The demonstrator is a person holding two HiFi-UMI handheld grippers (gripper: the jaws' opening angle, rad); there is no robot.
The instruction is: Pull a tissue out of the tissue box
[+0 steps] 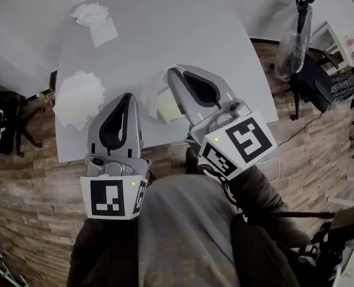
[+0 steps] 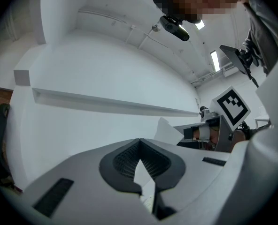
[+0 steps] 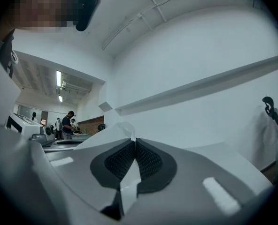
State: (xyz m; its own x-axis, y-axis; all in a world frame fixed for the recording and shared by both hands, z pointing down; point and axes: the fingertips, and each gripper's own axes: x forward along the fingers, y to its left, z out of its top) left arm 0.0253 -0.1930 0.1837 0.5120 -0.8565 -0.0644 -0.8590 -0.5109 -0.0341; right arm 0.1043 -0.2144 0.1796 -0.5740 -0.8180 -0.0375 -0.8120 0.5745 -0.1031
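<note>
A white tissue [image 1: 150,97] hangs from the tips of my right gripper [image 1: 173,70], which is shut on it above the grey table [image 1: 183,28]. In the right gripper view the tissue [image 3: 108,132] stands up from the closed jaws of the right gripper [image 3: 133,139]. The pale tissue box [image 1: 168,111] lies under that gripper near the table's front edge, partly hidden. My left gripper [image 1: 127,95] hovers to the left of the box, shut, with nothing seen between its tips [image 2: 139,140]. The left gripper view shows the tissue [image 2: 169,131] at the right.
Loose tissues [image 1: 96,20] lie at the table's far left, and a crumpled pile [image 1: 78,97] sits at its left edge. A covered stand [image 1: 296,37] and shelves are on the right, a chair [image 1: 9,124] on the left, and wood floor all around.
</note>
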